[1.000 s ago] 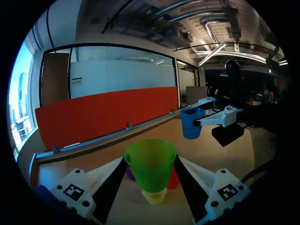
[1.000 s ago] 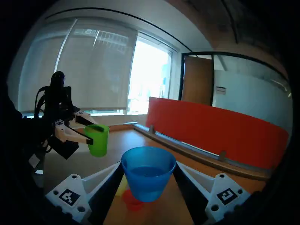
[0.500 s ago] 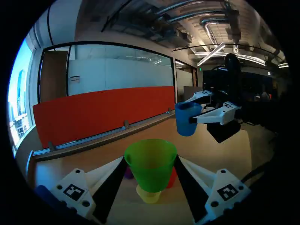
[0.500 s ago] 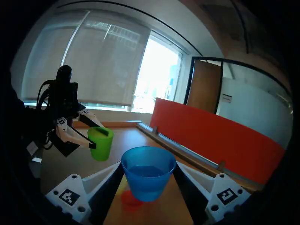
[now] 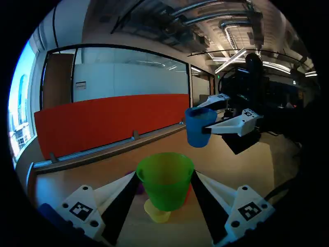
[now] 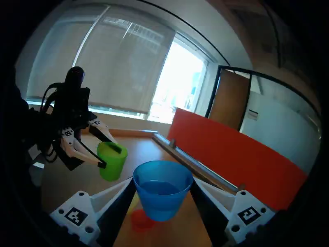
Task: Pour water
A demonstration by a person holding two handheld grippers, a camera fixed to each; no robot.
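Pouring – not yet begun, by the look of it: both cups upright, lifted clear of the table [image 5: 103, 168].
Blue cup [image 6: 163, 193] – roughly half full of water; right gripper [image 6: 163, 183] clamped on it.
Green cup [image 5: 165, 183] – contents hidden; left gripper [image 5: 164, 176] clamped on it, blue cup at its 2 o'clock.
Yellow cup [image 5: 155, 212] – on the table, beneath.

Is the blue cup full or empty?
Partly filled: in the right gripper view, a water surface shows inside the blue cup, well below its rim.
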